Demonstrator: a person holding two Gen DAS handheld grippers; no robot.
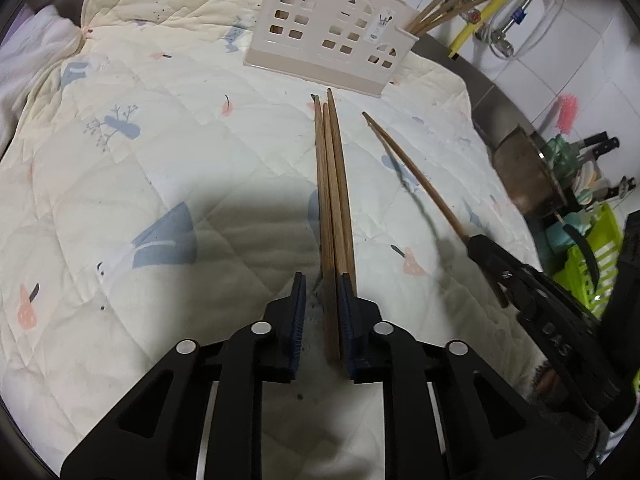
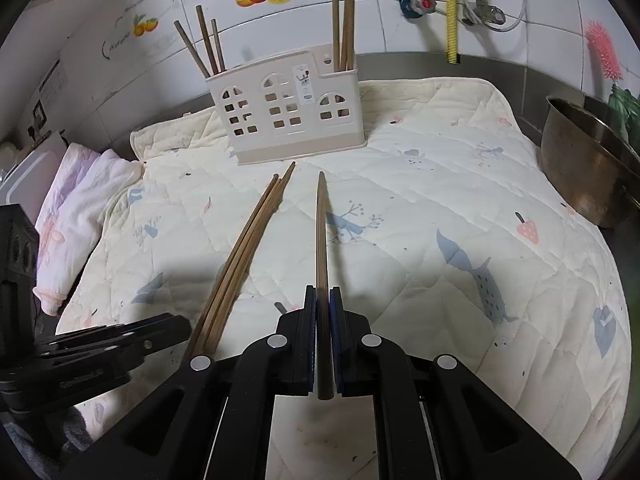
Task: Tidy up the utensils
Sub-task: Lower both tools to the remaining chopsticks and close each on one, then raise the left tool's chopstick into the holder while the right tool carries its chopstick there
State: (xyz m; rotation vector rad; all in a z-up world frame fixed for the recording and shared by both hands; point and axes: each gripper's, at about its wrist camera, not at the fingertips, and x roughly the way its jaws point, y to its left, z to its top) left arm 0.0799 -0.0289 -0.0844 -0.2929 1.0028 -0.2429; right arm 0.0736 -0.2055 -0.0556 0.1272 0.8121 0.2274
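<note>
A beige utensil holder (image 1: 324,36) (image 2: 288,116) with house-shaped cutouts stands at the back of the quilted mat, with chopsticks upright in its left and right compartments (image 2: 343,16). Three wooden chopsticks (image 1: 332,200) (image 2: 244,248) lie together on the mat. My left gripper (image 1: 322,292) is open, its jaws on either side of their near ends, the right pad against them. My right gripper (image 2: 323,304) is shut on a single chopstick (image 2: 321,232), which points toward the holder; this gripper and its chopstick (image 1: 416,172) show at the right of the left wrist view.
The quilted mat (image 2: 460,200) covers the counter. A metal bowl (image 2: 584,160) stands at the right edge. A folded cloth (image 2: 76,208) lies at the left. A green rack (image 1: 592,264) with kitchen tools sits at far right. Taps and hoses (image 2: 452,4) hang on the tiled wall.
</note>
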